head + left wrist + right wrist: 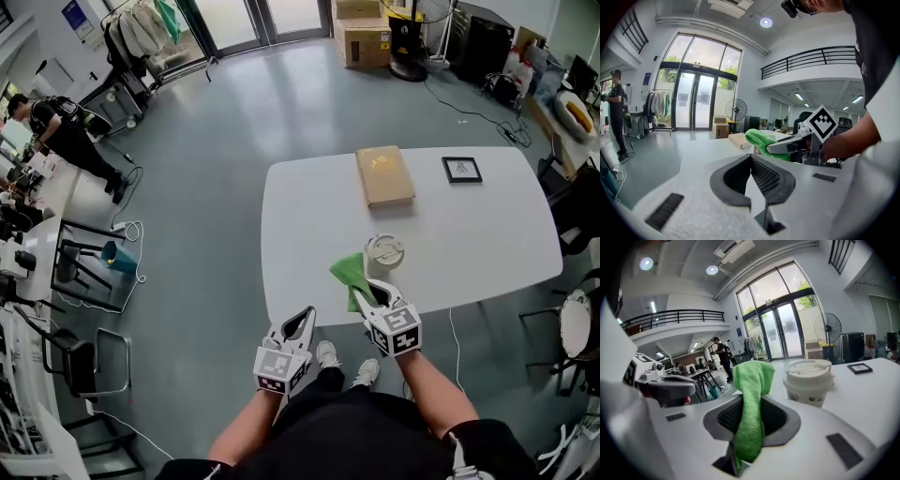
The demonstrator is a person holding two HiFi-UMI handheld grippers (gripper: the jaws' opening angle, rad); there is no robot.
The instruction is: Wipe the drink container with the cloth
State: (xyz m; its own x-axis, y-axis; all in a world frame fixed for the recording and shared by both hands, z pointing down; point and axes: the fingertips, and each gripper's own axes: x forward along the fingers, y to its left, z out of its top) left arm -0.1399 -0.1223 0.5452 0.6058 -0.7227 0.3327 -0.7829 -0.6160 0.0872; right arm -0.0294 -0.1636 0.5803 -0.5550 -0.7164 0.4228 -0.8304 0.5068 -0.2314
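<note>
A white lidded paper cup (pixel 384 251) stands near the front edge of the white table (pixel 469 234). It also shows close ahead in the right gripper view (pixel 808 380). My right gripper (pixel 372 292) is shut on a green cloth (pixel 351 275), which sticks up from between the jaws (pixel 752 394) just left of the cup, apart from it. My left gripper (pixel 302 323) hangs off the table's front edge, lower left of the cloth, with its jaws shut on nothing (pixel 751 159). From there the cloth (pixel 761 139) and the right gripper (pixel 797 143) are seen ahead.
A tan book (pixel 384 175) and a small framed picture (pixel 461 170) lie at the table's far side. Black chairs (pixel 89 272) and desks line the left. A person (pixel 66 136) stands far left. Cardboard boxes (pixel 361 33) sit by the doors.
</note>
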